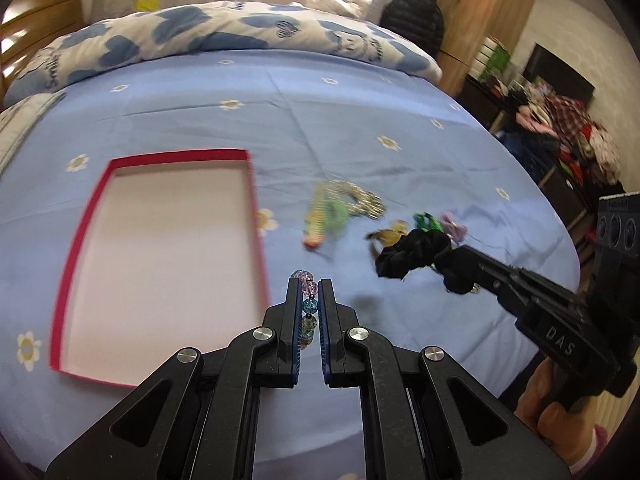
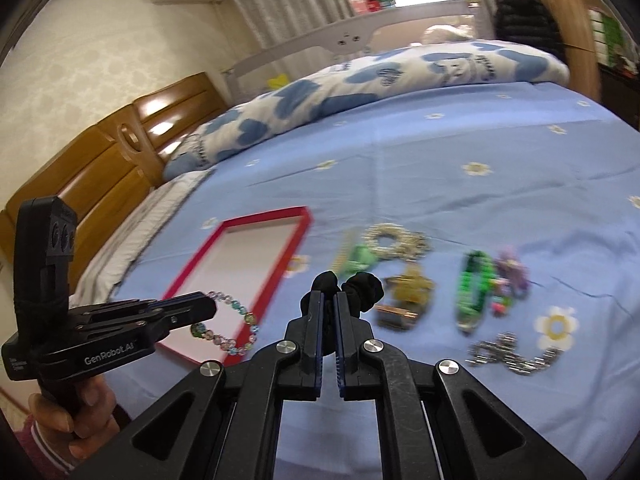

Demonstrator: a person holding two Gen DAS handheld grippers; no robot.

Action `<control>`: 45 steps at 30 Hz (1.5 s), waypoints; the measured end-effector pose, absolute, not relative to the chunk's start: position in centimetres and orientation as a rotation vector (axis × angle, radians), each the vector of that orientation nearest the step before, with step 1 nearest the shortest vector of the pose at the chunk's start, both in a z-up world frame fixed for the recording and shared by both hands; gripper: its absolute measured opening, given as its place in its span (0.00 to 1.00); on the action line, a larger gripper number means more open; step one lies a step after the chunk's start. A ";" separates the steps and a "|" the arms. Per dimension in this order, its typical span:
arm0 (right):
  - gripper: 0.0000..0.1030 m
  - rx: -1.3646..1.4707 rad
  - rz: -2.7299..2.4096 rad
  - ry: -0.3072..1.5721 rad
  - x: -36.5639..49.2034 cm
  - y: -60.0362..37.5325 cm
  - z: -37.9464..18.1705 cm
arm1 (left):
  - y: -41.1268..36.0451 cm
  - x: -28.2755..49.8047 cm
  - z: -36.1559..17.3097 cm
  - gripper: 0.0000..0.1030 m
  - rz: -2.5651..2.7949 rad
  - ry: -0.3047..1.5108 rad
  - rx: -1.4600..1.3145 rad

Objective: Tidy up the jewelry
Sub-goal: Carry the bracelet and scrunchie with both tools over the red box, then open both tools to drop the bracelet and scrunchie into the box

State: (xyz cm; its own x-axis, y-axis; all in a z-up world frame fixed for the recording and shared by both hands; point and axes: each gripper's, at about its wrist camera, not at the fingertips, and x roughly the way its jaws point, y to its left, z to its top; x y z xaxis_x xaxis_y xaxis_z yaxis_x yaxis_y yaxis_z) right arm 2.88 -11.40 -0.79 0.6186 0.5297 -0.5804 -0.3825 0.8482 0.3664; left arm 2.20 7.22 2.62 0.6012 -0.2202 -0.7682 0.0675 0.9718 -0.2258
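Box [image 1: 160, 264], red-rimmed and shallow, white inside, lies at left of the left wrist frame on the blue flowered bedsheet [image 1: 360, 120]. Left gripper [image 1: 310, 292], lower centre, is clamped on a beaded bracelet [image 1: 308, 300]; in the right wrist frame its loop [image 2: 232, 328] hangs over the box's near corner. Right gripper [image 2: 328, 304] is closed on a black scrunchie [image 2: 360, 286], lifted off the sheet. Further right, blurred: gold ring piece [image 2: 390, 242], green bracelet [image 2: 476, 286], purple item [image 2: 512, 270], silver chain [image 2: 512, 354].
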 end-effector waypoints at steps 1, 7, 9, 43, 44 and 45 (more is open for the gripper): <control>0.04 0.214 0.545 0.736 3.0 -10.8 -0.8 | 7.8 2.2 2.6 0.06 -0.154 0.910 -0.188; 0.04 0.218 0.656 0.742 3.4 -6.4 -0.5 | 12.0 1.7 2.6 0.06 -0.066 0.895 -0.226; 0.04 0.206 0.687 0.740 3.5 -4.8 -0.3 | 13.4 1.5 2.5 0.06 -0.037 0.892 -0.241; 0.22 0.030 0.822 1.038 5.4 5.4 -7.8 | 20.9 1.4 -6.4 0.06 0.127 1.088 -0.323; 0.29 0.033 0.820 1.037 5.5 5.5 -7.9 | 20.8 1.4 -6.4 0.06 0.125 1.092 -0.325; 0.34 0.038 0.820 1.034 5.5 5.4 -7.8 | 20.8 1.4 -6.4 0.07 0.124 1.093 -0.327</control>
